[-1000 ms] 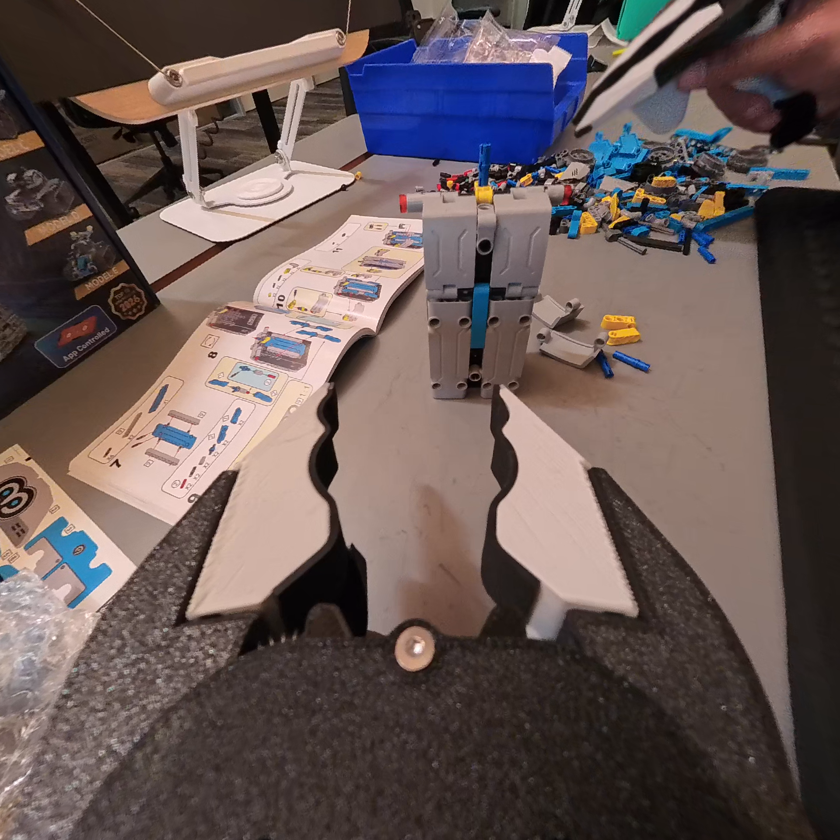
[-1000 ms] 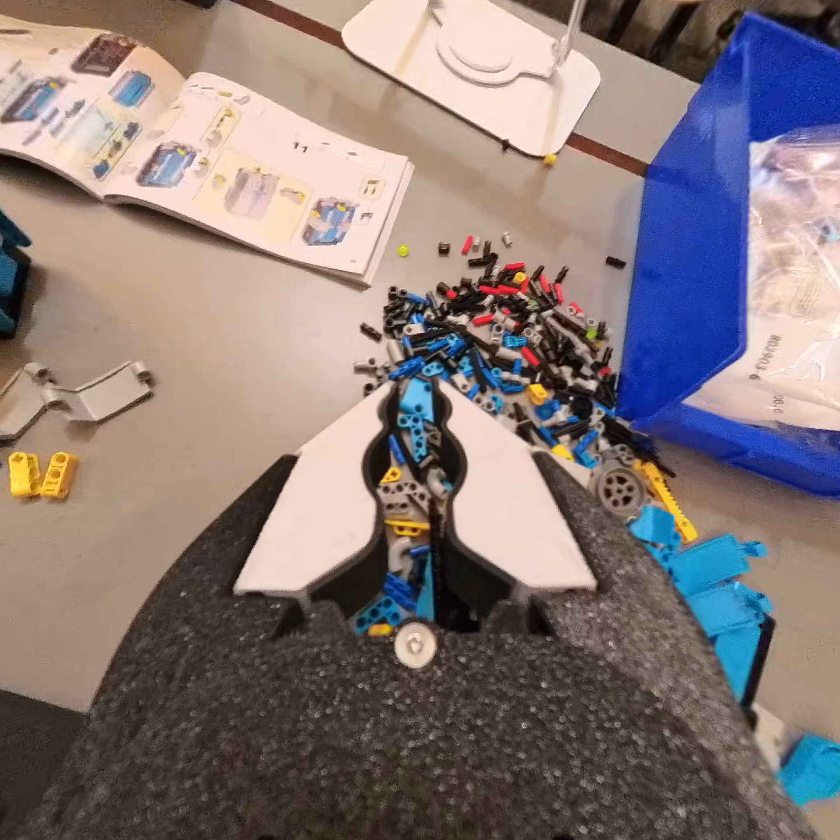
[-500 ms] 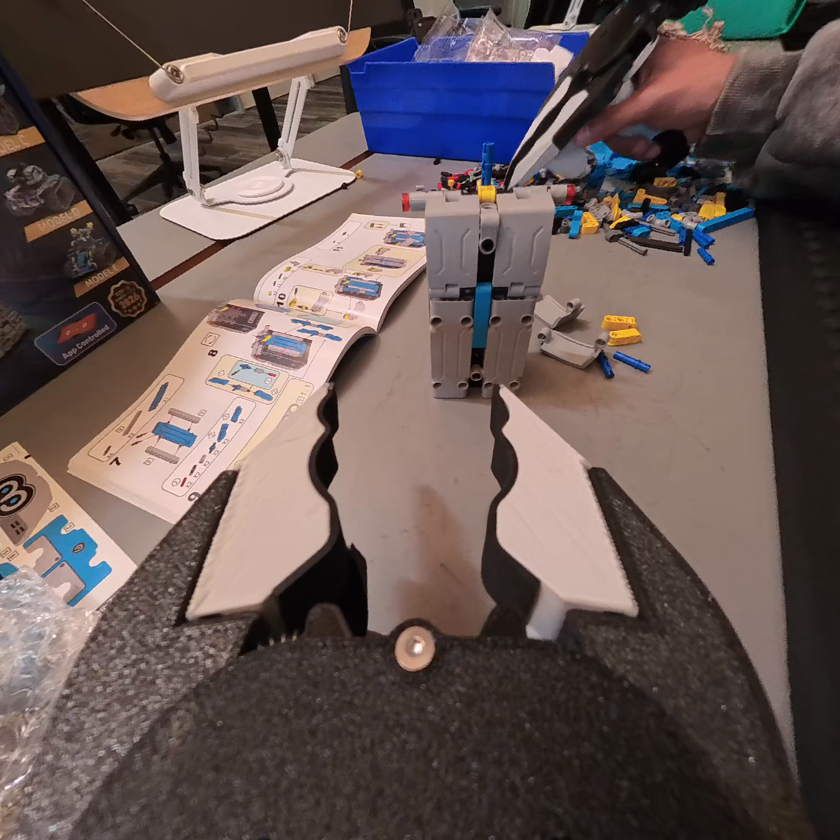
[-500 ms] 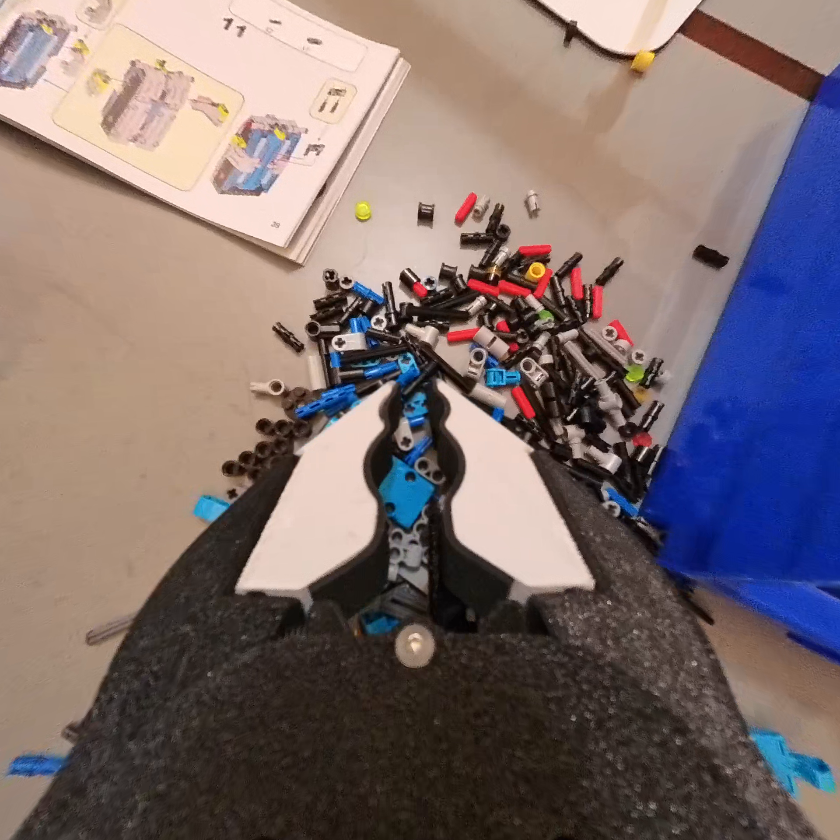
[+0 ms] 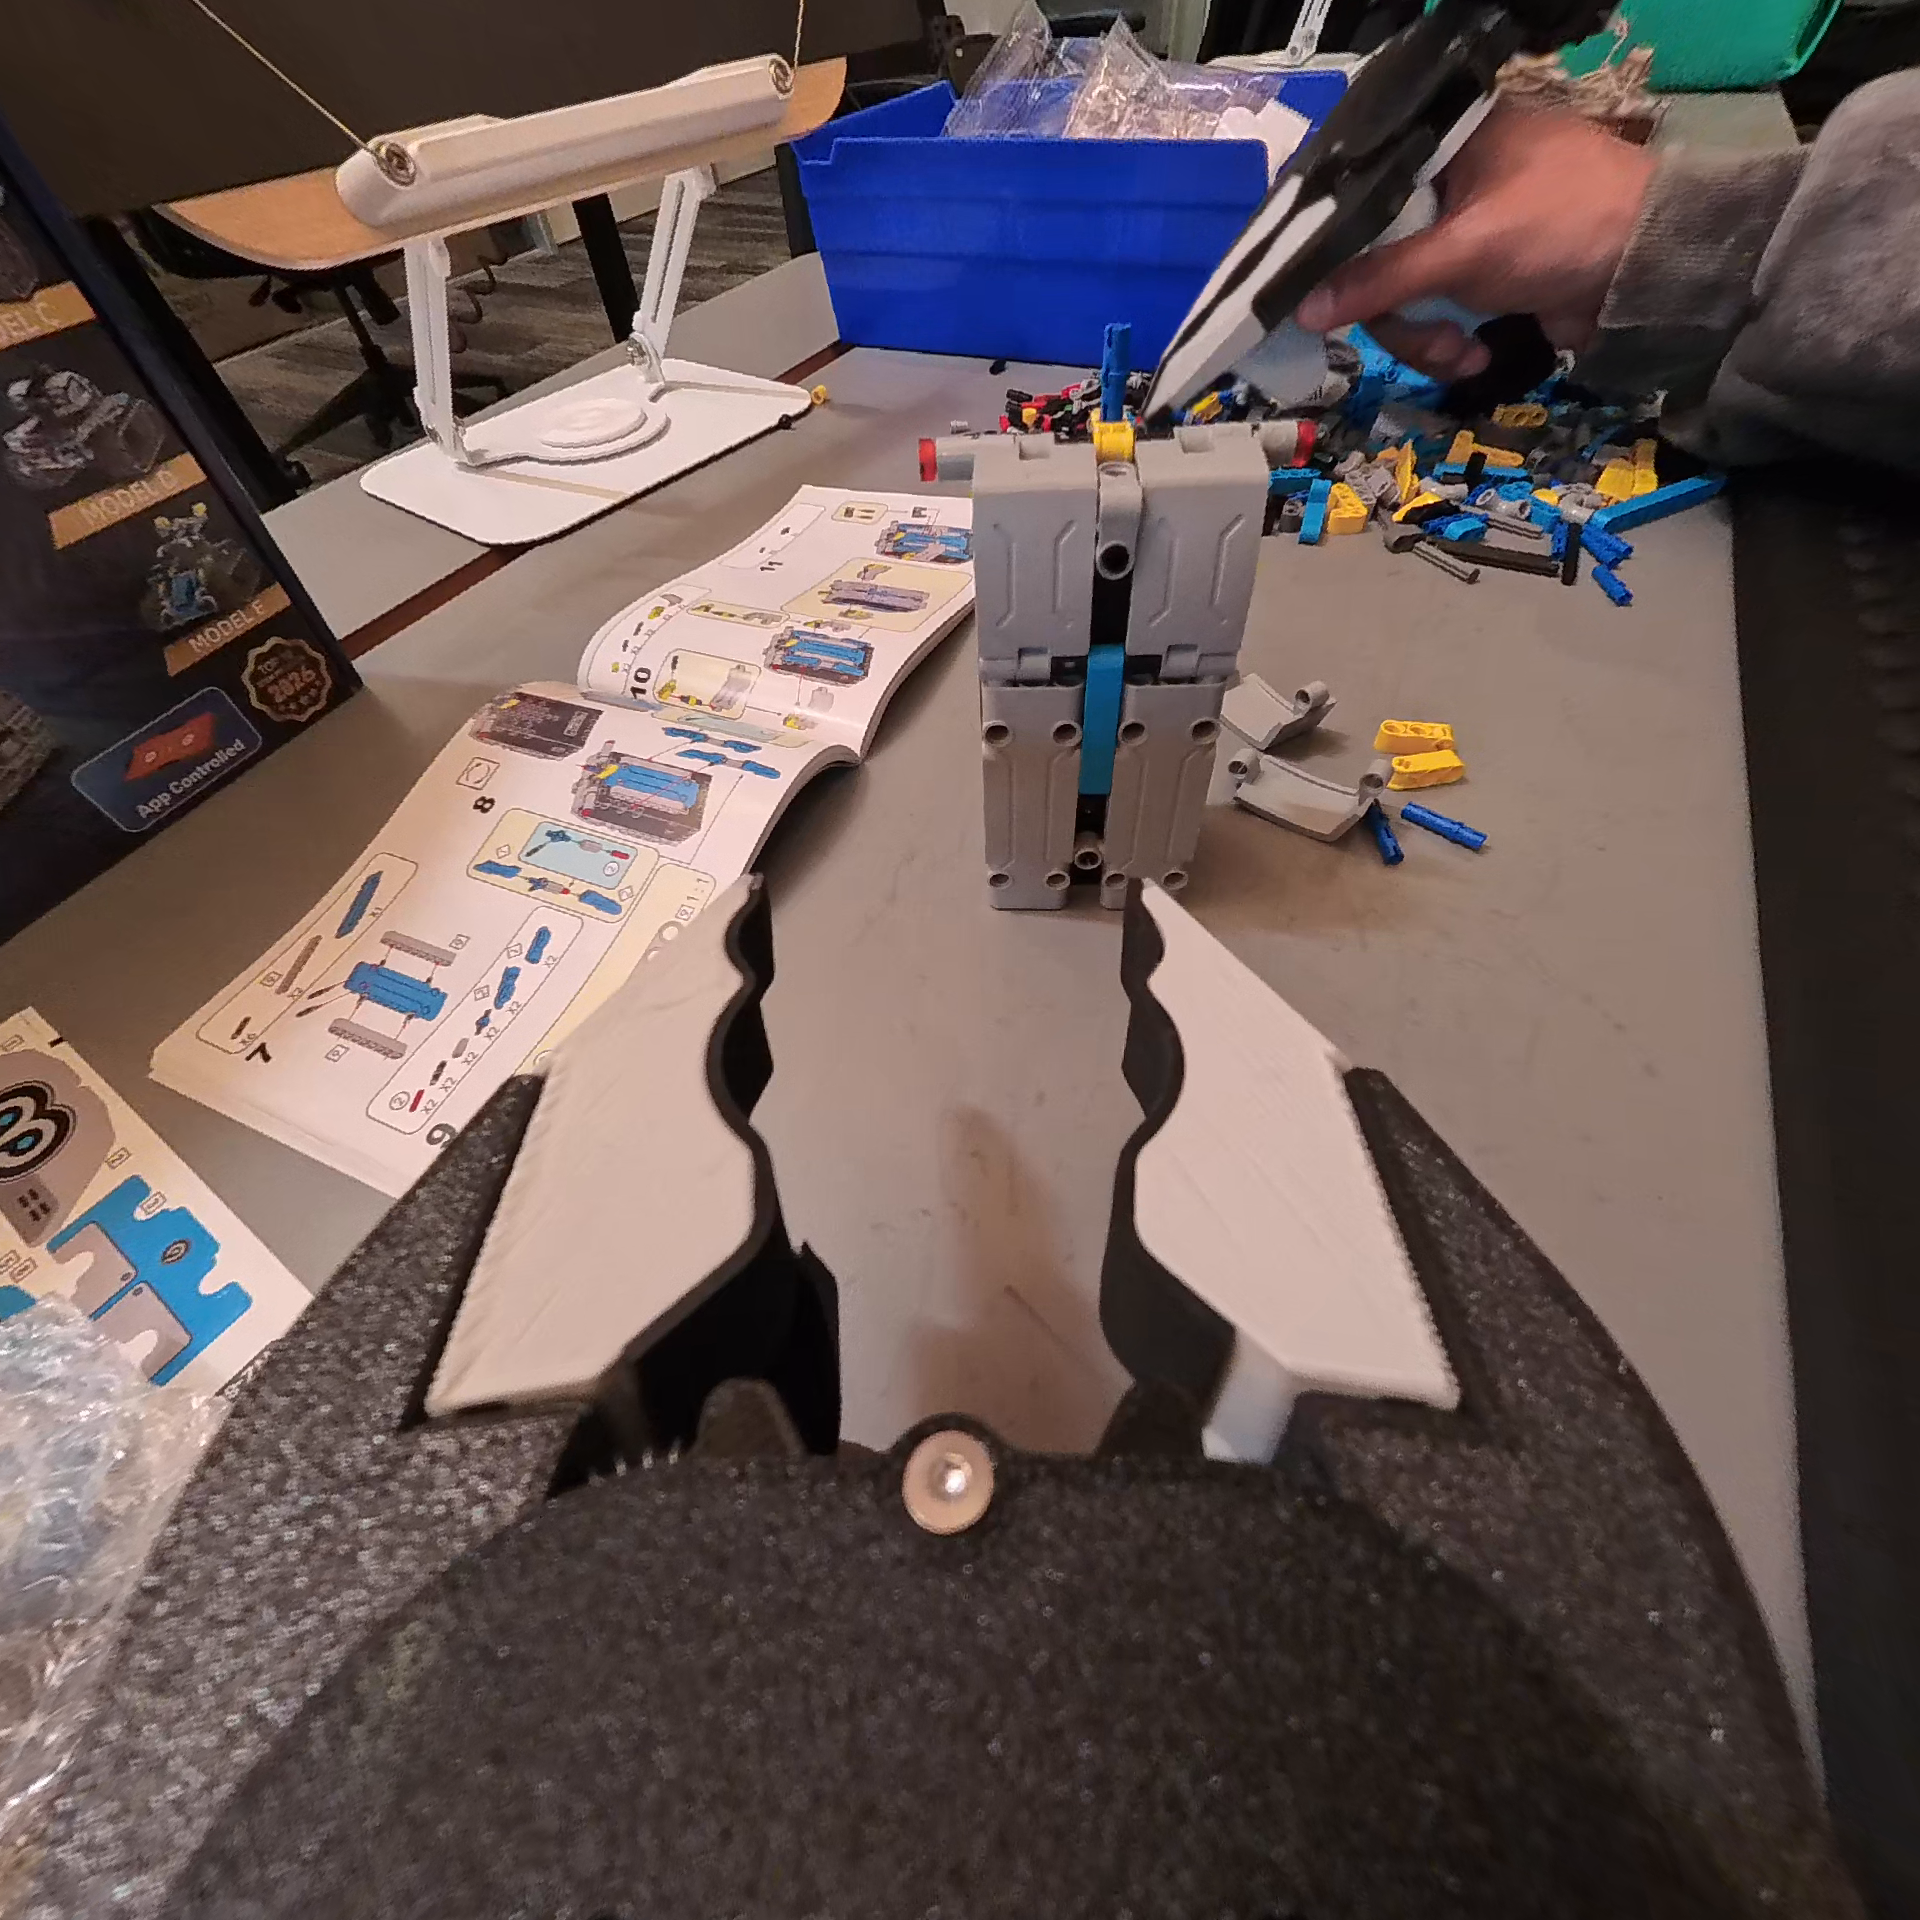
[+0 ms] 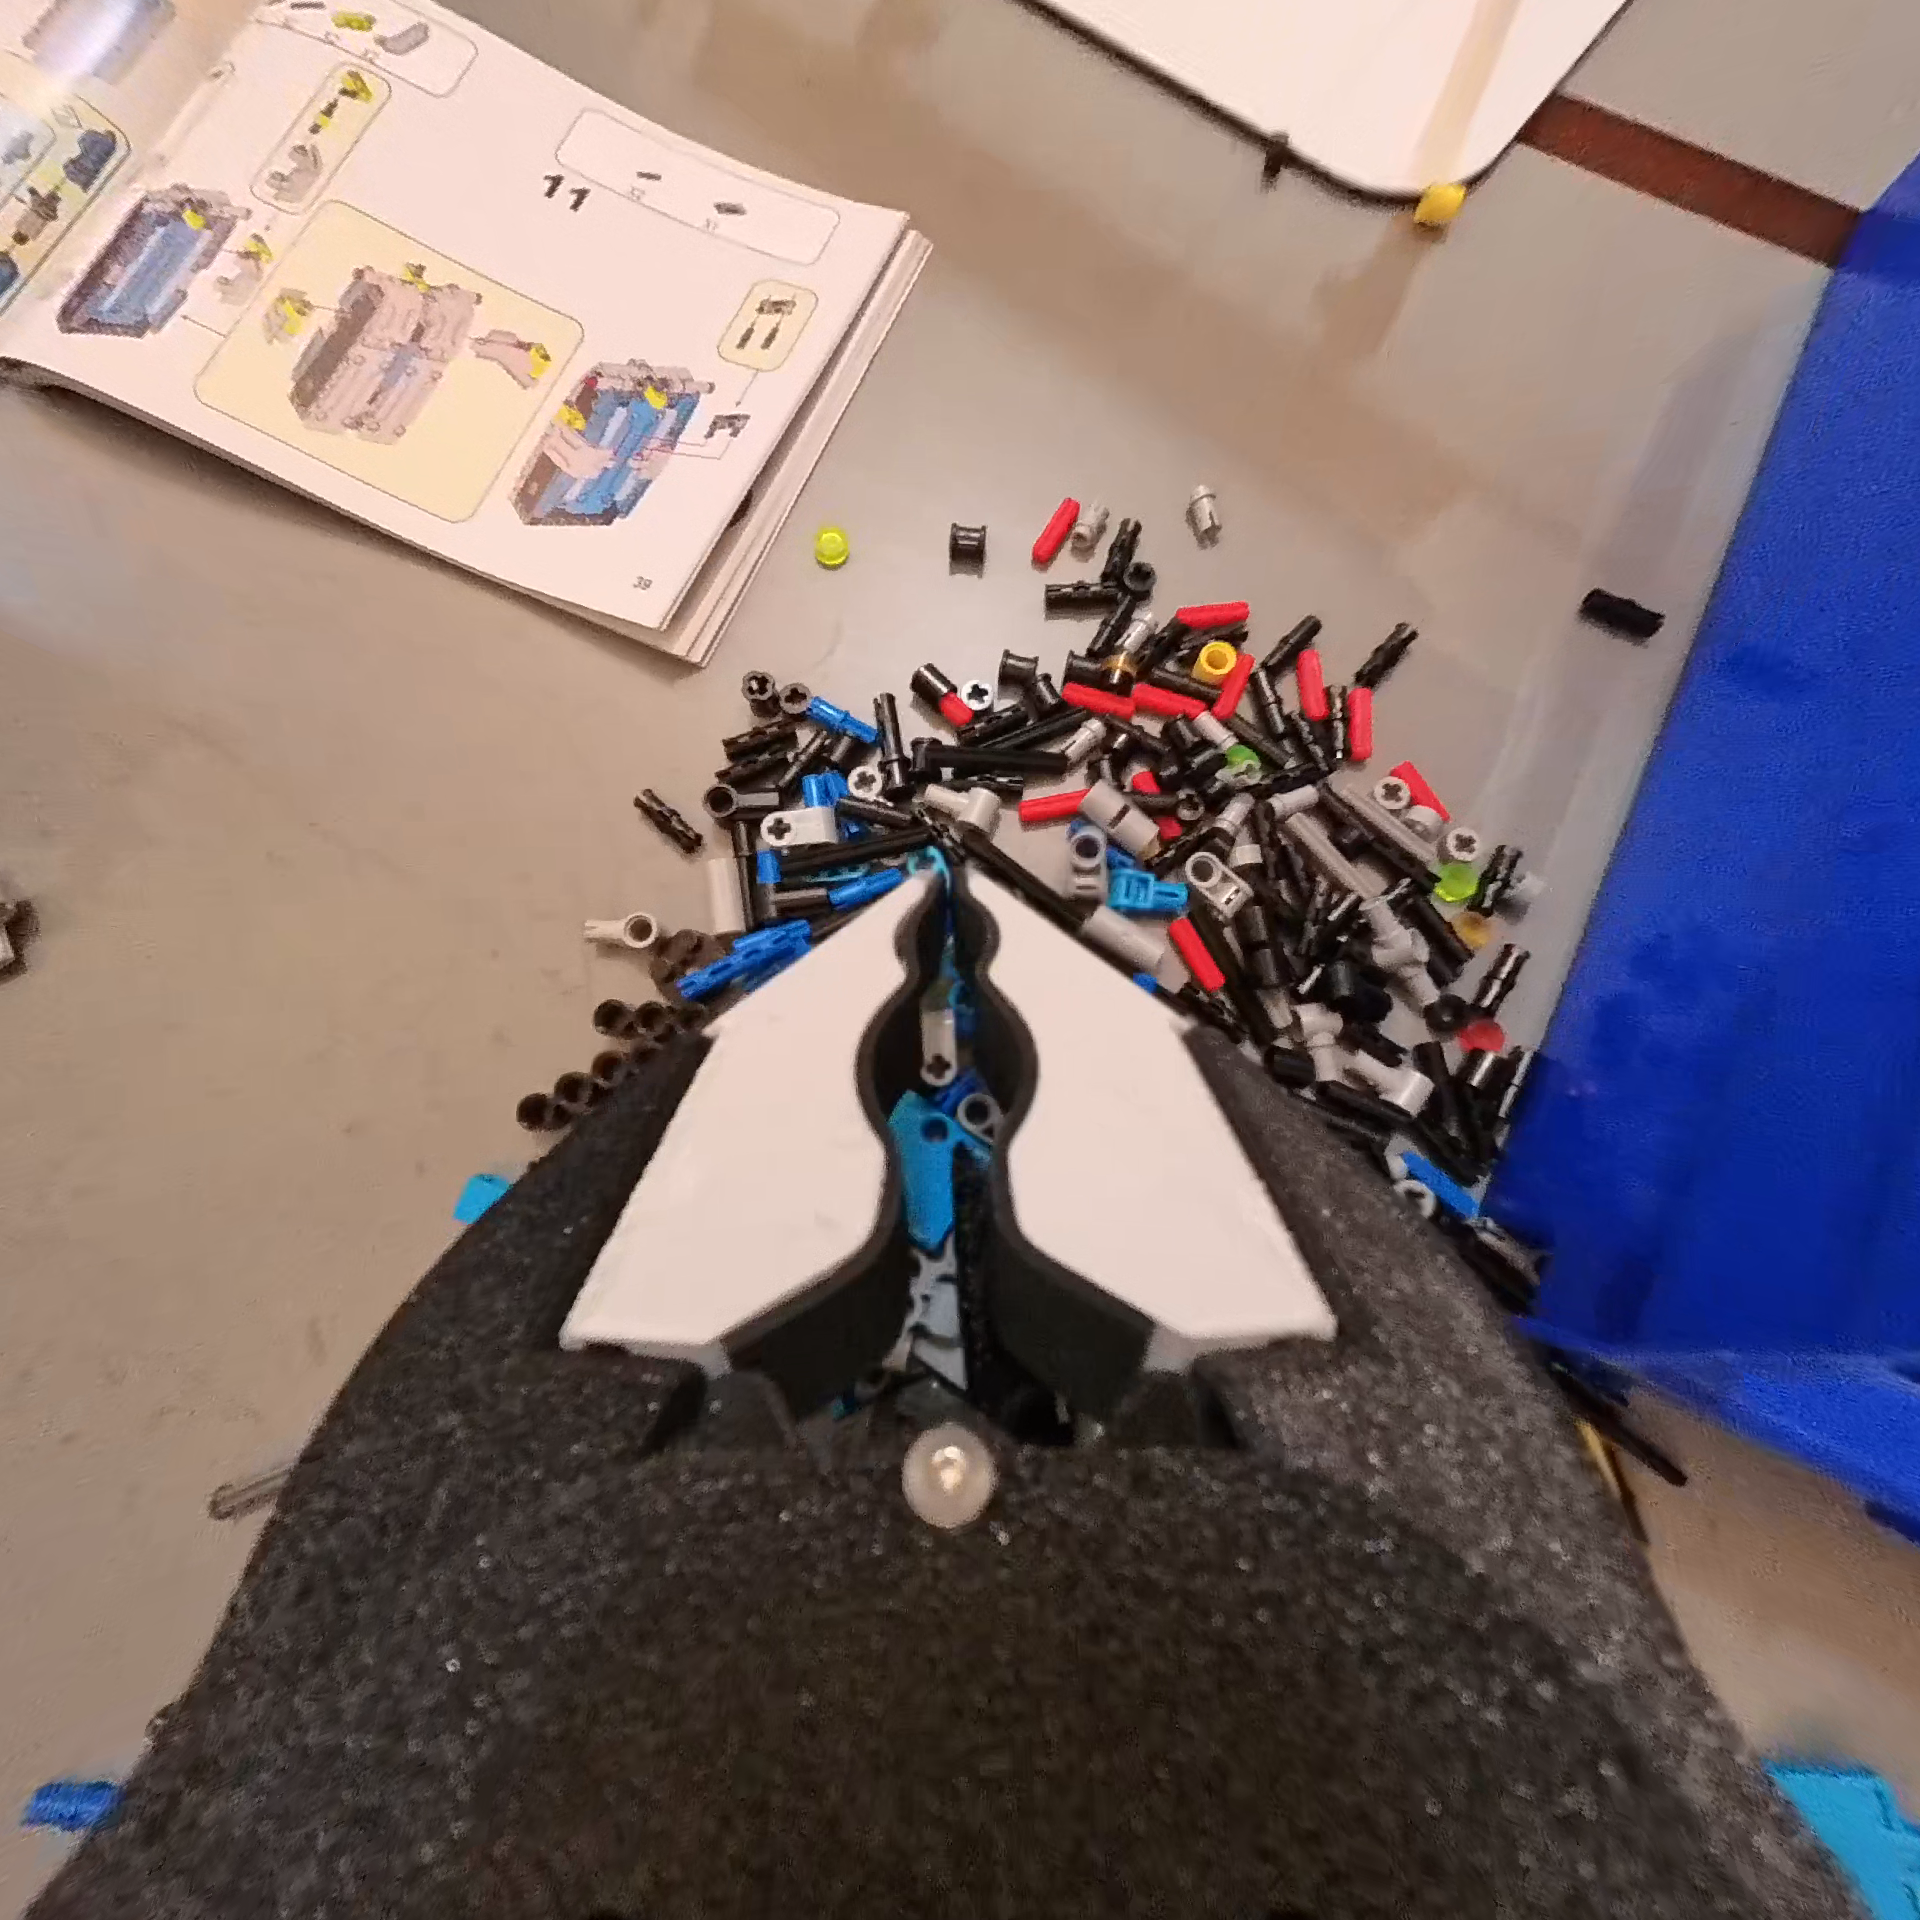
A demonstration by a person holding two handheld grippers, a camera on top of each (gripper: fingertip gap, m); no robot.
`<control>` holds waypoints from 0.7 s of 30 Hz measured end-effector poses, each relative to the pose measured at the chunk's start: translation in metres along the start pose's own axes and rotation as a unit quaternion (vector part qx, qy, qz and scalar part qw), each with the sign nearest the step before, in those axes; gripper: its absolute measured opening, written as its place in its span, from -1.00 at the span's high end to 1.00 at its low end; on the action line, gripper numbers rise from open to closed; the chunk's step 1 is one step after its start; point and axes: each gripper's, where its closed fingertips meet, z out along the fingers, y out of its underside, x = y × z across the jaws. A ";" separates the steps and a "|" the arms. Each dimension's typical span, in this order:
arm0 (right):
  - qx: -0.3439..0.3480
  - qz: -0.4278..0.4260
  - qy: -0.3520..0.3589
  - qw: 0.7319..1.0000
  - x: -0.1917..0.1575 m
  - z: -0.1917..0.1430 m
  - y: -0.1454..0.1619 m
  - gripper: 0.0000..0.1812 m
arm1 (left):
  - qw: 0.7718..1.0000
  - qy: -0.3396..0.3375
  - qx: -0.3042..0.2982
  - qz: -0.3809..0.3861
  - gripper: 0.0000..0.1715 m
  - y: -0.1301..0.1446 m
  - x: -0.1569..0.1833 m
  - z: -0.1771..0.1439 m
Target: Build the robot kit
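Note:
My left gripper (image 5: 943, 902) is open and empty, low over the grey table (image 5: 935, 1039), just short of an upright grey and blue brick assembly (image 5: 1117, 665). My right gripper (image 6: 945, 883) has its tips together, down in a pile of small black, red, blue and grey pins (image 6: 1195, 790). Whether it pinches a piece is hidden. In the left wrist view the right gripper (image 5: 1174, 390), held by a hand (image 5: 1496, 239), points down just behind the assembly's top.
An open instruction booklet (image 5: 582, 790) (image 6: 436, 312) lies left of the assembly. A blue bin (image 5: 1039, 218) (image 6: 1766, 831) stands behind the pile. A white lamp stand (image 5: 582, 436), loose grey, yellow and blue parts (image 5: 1340, 769), a dark box (image 5: 114, 540) and a sticker sheet (image 5: 94, 1195) lie around.
My right gripper has moved forward and down over the pin pile, and its tips have closed together. My left gripper has stayed still and open.

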 end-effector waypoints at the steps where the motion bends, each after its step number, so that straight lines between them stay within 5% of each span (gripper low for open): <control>1: 0.003 0.000 0.001 1.000 0.000 -0.004 -0.002 1.00 | 1.000 0.000 0.000 0.000 0.21 0.000 0.000 0.000; 10: 0.023 -0.015 -0.111 0.993 -0.062 -0.023 -0.025 1.00 | 1.000 0.001 0.000 -0.004 0.22 0.000 -0.001 0.000; 16: -0.039 -0.086 -0.353 0.931 -0.188 -0.030 0.000 1.00 | 1.000 0.001 0.000 -0.002 0.22 0.000 0.000 0.000; 21: -0.081 -0.097 -0.380 0.916 -0.210 -0.016 0.017 1.00 | 1.000 0.000 0.000 0.001 0.21 0.000 0.000 0.000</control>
